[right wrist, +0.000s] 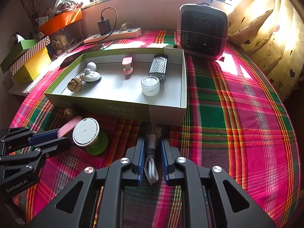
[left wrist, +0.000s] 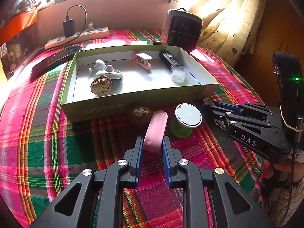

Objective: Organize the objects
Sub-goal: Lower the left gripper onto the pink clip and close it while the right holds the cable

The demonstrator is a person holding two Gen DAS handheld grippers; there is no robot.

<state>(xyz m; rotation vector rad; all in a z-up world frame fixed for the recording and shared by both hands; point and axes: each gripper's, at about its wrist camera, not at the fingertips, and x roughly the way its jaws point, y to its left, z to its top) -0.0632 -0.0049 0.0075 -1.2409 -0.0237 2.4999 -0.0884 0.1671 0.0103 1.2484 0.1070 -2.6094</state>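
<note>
A shallow green box holds a walnut, a white duck toy, a pink clip, a black remote and a small clear jar. My left gripper is shut on a pink oblong bar on the cloth in front of the box; it shows in the right wrist view. My right gripper is shut on a coiled white USB cable by the box's front wall. A second walnut and a green spool with a white disc top lie between.
A plaid cloth covers the table. A small heater stands behind the box at right, a power strip with a charger and a dark phone at back left. Stacked boxes sit at the far left, curtains at right.
</note>
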